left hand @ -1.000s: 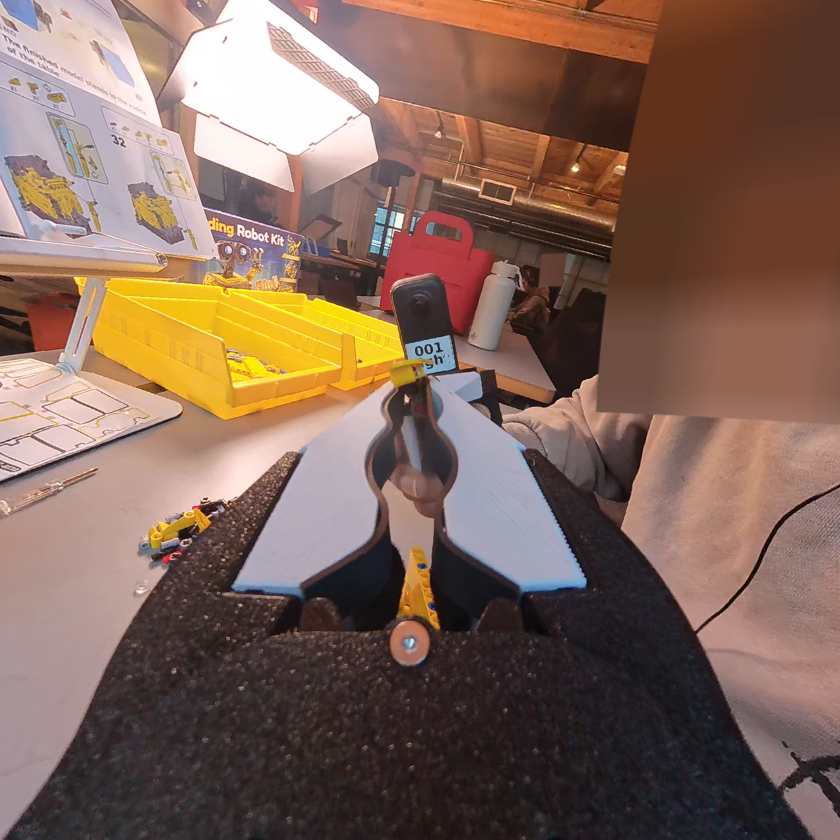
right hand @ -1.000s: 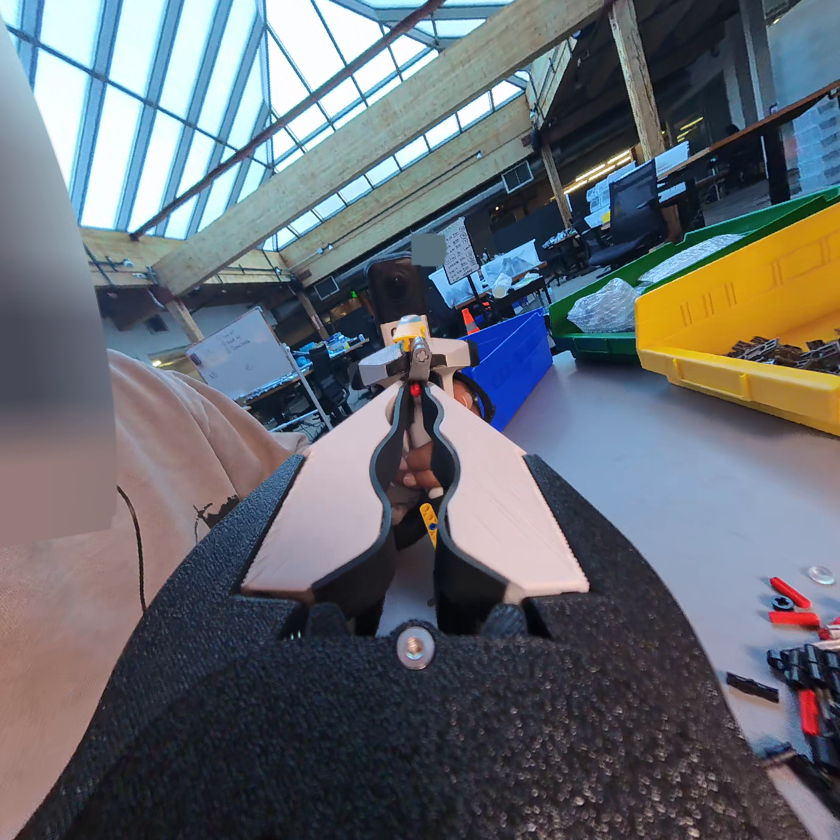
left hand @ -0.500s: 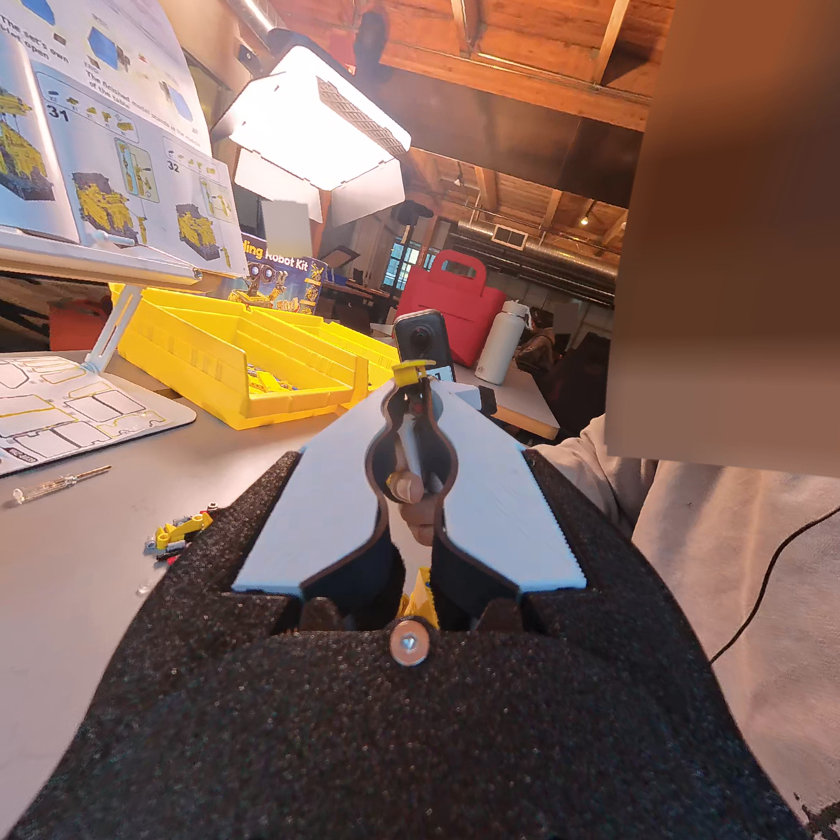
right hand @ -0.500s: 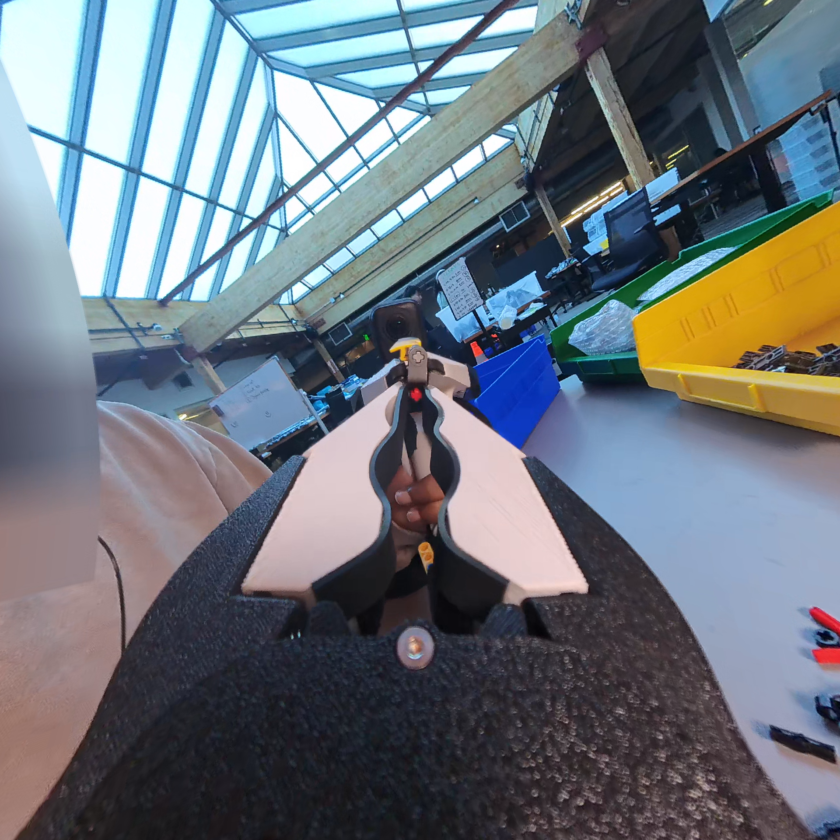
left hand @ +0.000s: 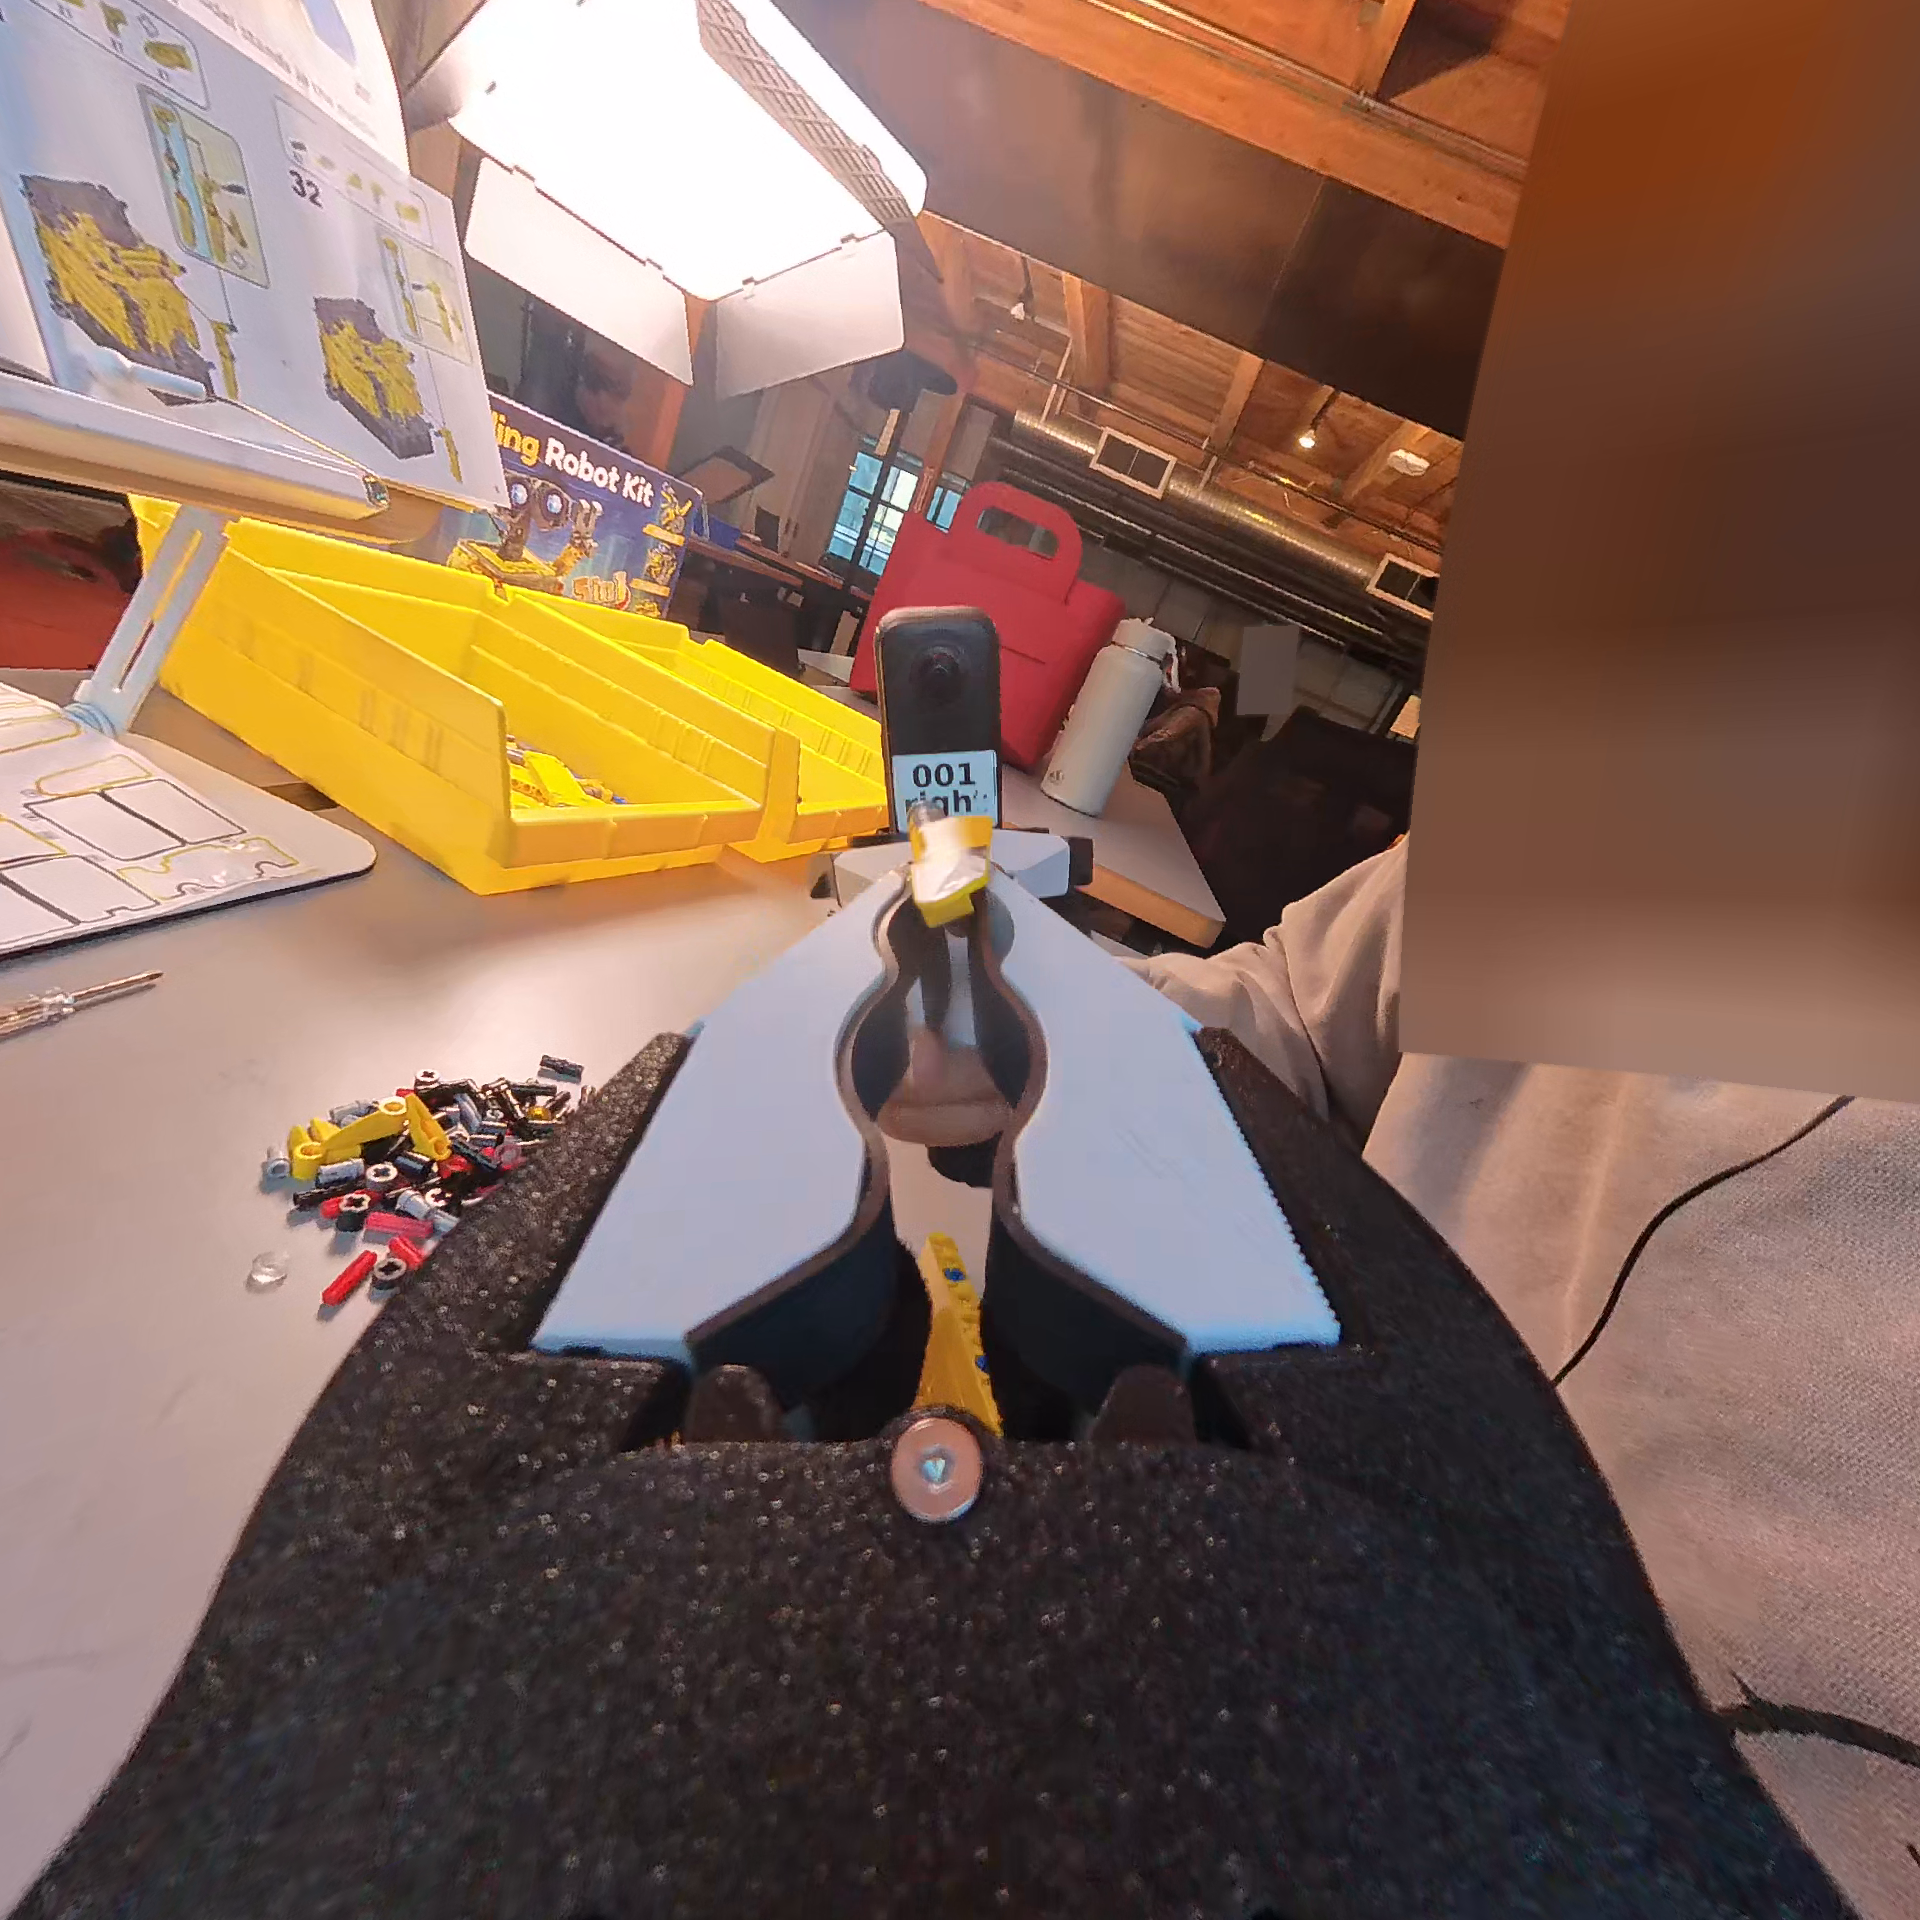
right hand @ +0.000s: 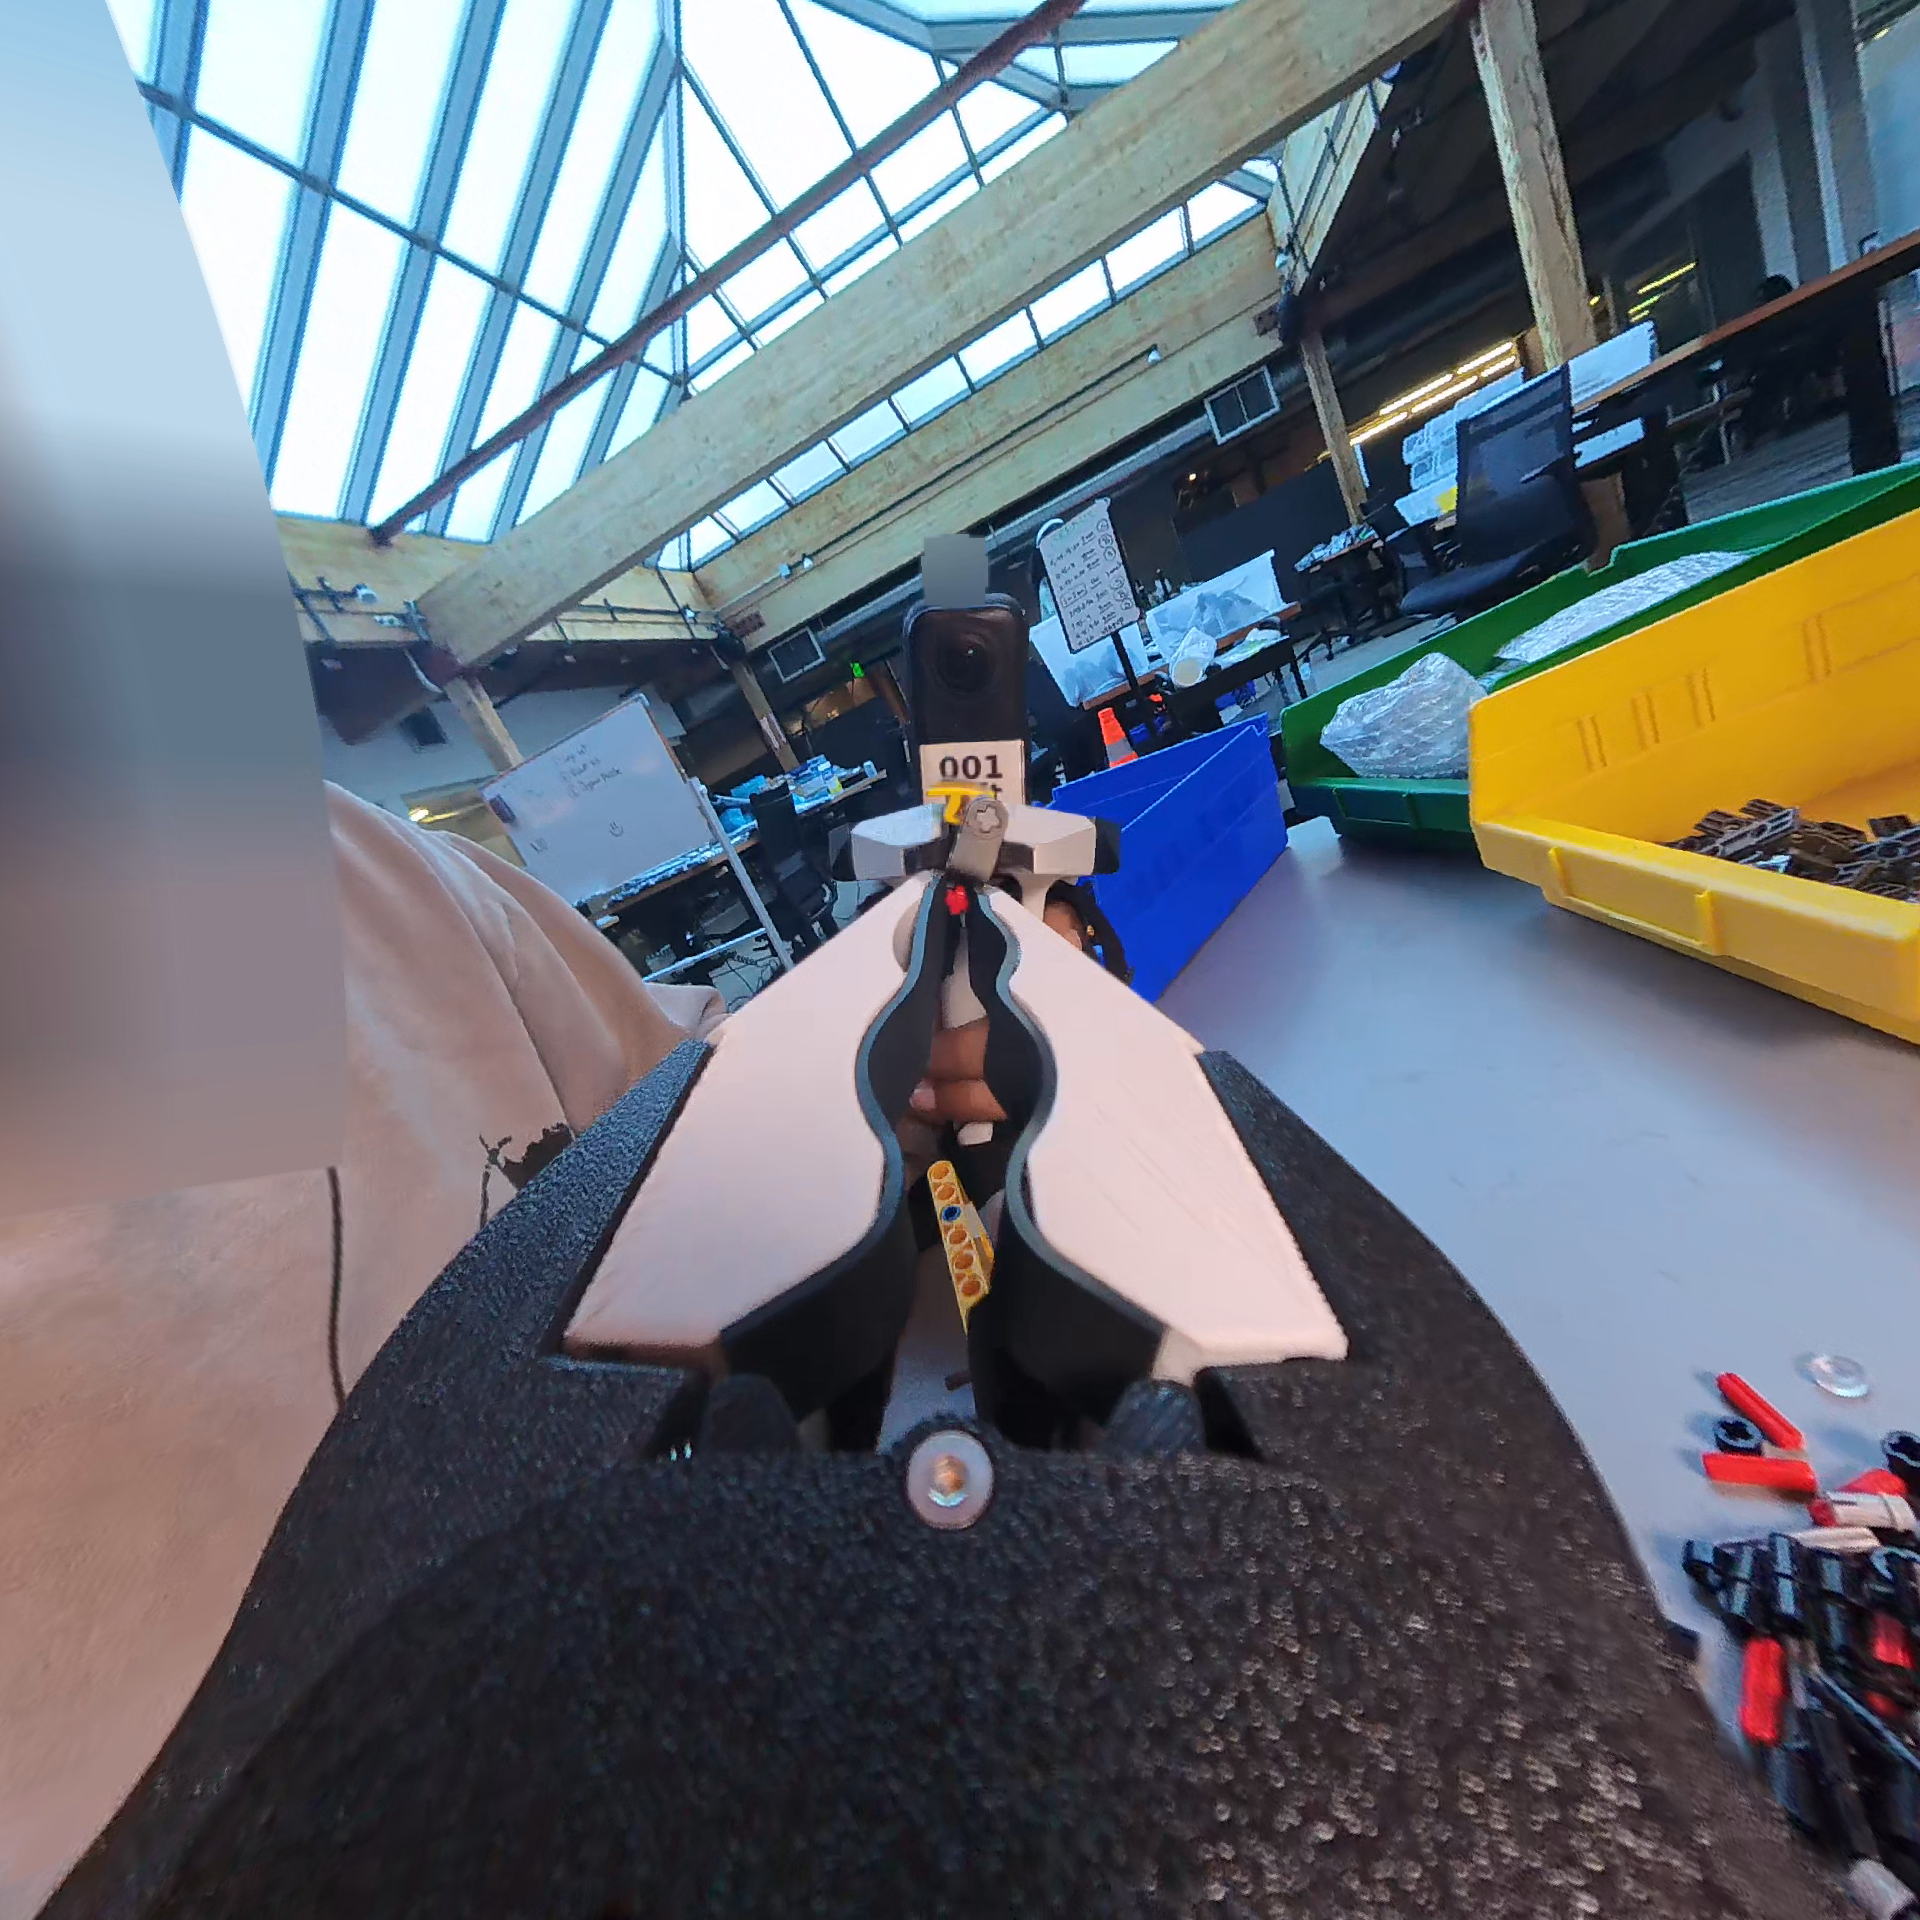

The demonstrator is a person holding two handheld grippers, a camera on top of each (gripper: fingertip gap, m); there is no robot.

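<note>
Left gripper [left hand: 948,914] pinches small yellow piece [left hand: 945,883] tip-to-tip against right gripper [right hand: 961,914], clamped on grey piece [right hand: 979,836]; slight misalignment risks dropping either.

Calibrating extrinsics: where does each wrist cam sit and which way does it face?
Left wrist view: on the left gripper, shut on a yellow piece, looking across the grey table at the right gripper's camera and yellow bins; sleeve at frame right.
Right wrist view: on the right gripper, shut on a grey piece, facing the left gripper's camera, blue bin beyond; torso at frame left.
Shared: they face each other; both show the yellow beam and small-parts pile.
</note>
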